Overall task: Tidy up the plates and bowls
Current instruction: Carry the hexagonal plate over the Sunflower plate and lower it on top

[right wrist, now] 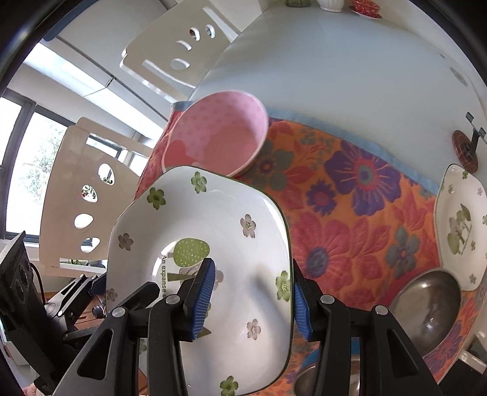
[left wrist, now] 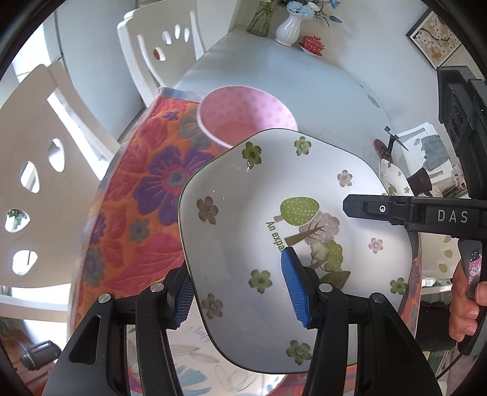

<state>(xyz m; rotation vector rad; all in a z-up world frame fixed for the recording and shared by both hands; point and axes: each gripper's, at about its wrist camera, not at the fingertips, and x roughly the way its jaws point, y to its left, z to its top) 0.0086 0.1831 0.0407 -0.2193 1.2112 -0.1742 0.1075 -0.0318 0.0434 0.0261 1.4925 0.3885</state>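
Observation:
A white square plate with green flowers and a tree print [left wrist: 243, 219] is held tilted above the floral mat. My left gripper [left wrist: 240, 289] is shut on its left rim, one blue pad inside the plate and one beneath. My right gripper [right wrist: 252, 301] is shut on the same plate [right wrist: 243, 243] at its right rim. The right gripper's finger [left wrist: 411, 210] shows in the left wrist view. A pink dotted bowl [left wrist: 246, 112] sits behind the plate on the mat; it also shows in the right wrist view [right wrist: 219, 134].
An orange floral mat [right wrist: 350, 213] covers the near part of the white table [right wrist: 350, 70]. A second white flowered plate [right wrist: 459, 225] and a steel bowl [right wrist: 429, 307] lie at the right. White chairs [left wrist: 45, 170] stand at the left. A vase [left wrist: 289, 27] and red cup stand far back.

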